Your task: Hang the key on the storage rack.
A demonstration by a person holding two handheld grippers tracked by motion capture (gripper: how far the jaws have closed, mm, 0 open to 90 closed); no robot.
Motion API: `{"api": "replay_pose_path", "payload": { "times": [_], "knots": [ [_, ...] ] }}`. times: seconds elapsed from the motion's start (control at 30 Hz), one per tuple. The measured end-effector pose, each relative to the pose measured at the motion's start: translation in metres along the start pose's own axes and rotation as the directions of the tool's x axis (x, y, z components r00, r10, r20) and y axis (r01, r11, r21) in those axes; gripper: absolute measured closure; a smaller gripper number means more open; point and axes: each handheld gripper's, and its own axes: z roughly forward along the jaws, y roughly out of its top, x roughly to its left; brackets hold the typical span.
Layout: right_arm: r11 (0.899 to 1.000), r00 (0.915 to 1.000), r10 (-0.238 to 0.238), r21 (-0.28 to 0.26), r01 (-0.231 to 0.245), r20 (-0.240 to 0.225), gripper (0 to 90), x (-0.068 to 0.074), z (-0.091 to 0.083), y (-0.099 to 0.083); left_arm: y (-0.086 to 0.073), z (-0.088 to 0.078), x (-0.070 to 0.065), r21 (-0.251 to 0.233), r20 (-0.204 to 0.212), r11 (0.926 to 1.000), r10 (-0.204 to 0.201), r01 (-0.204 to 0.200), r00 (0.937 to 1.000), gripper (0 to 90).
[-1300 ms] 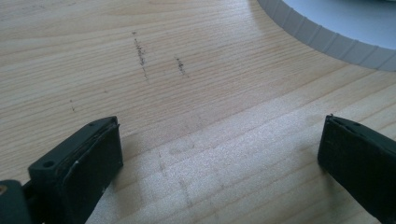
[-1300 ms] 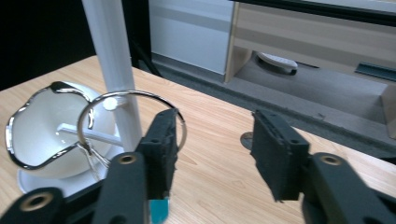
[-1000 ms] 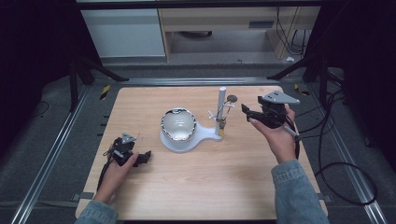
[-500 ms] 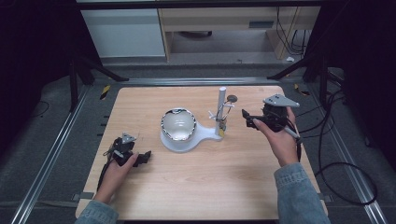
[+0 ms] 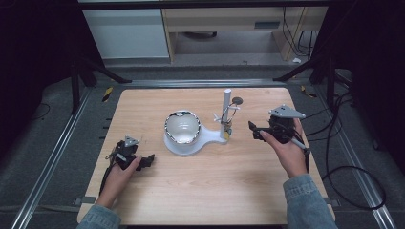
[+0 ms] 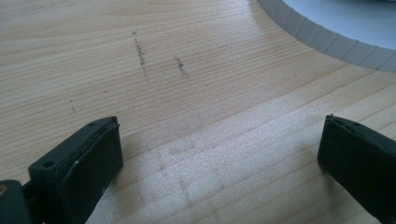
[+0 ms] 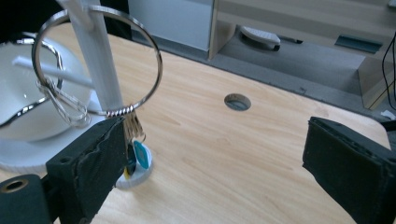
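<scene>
Left gripper (image 5: 143,161) rests near bench (image 5: 215,191) left edge, jaws wide. Right gripper (image 5: 253,130) beside stand (image 5: 226,114) with ring (image 7: 100,65), jaws wide.

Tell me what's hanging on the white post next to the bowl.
A large metal ring loops around the white post, with a wire clip and small keys dangling from it. The right gripper hides part of the keys, so their number is unclear.

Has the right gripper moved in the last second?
Yes. The right gripper has come down and toward the person, now beside the stand's post near its base rather than level with its top.
</scene>
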Motion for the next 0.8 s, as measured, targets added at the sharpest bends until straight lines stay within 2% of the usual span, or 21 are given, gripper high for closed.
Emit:
{"api": "replay_pose_path", "payload": {
  "times": [0.8],
  "knots": [
    [0.994,0.9998,-0.002,0.113,0.004,-0.018,7.8,0.004,0.006,-0.049,0.0,0.0,0.0,0.0,0.0,1.0,0.0,0.0,1.0,0.0]
  ]
}}
